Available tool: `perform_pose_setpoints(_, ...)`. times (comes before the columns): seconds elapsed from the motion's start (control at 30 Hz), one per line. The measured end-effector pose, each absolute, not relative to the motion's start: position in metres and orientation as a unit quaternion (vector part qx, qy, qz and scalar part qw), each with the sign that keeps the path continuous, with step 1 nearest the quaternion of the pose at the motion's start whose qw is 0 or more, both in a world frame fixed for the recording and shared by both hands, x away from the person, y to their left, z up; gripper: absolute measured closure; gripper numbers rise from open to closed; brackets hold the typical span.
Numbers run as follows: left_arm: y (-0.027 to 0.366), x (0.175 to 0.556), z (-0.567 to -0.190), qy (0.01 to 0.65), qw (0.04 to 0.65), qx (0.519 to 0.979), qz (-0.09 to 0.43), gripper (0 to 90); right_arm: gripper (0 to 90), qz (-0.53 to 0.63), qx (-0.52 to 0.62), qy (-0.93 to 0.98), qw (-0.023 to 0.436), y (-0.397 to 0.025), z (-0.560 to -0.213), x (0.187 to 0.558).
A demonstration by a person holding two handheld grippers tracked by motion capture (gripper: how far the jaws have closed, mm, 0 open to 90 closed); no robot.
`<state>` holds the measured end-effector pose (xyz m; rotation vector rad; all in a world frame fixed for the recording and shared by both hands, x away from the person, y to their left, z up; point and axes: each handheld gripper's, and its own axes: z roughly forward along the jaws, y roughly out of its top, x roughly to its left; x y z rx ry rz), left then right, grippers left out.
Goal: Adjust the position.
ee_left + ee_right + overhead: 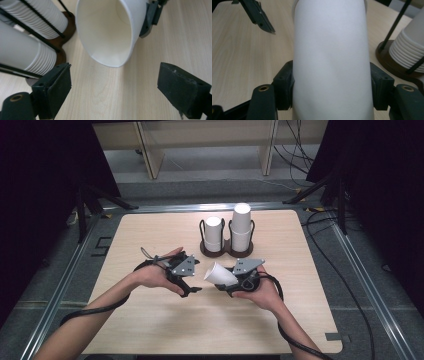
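Cup: a white paper cup (pixel 220 274) lies tilted over the near middle of the table (pixel 150 320), mouth turned left.
Right gripper (pixel 235 281): jaws clamp the cup's sides.
Left gripper (pixel 192 287): jaws spread wide and empty, facing the mouth, likely to take it.
Holder (pixel 227 251): far, two cup stacks.

Light wood-grain table top with rounded corners (pixel 150 227) sits inside a grey metal rail frame (pixel 60 285). Grey floor (pixel 210 165) beyond. Pale wooden shelf unit (pixel 150 150) at the far side. Black cables (pixel 300 150) trail across floor. Dark black curtains (pixel 35 195) flank both sides.
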<state>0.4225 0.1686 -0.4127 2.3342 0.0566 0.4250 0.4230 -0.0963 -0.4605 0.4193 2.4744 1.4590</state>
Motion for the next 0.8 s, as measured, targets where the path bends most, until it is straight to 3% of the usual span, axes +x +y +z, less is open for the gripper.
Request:
perform_pose_setpoints(0.37, 0.201, 0.397, -0.444, 0.186, 0.547, 0.803, 0.15, 11.5, 35.6, 0.582, 0.189, 0.779, 0.14, -0.108, -0.468, 0.417)
perform_pose_setpoints(0.6, 0.211, 0.387, -0.459, 0.252, 0.587, 0.757, 0.136, 11.8, 35.6, 0.603, 0.214, 0.753, 0.151, -0.111, -0.466, 0.416)
perform_pose_setpoints(0.8, 0.216, 0.383, -0.47, 0.282, 0.585, 0.748, 0.14, 12.6, 35.4, 0.613, 0.216, 0.744, 0.156, -0.112, -0.461, 0.416)
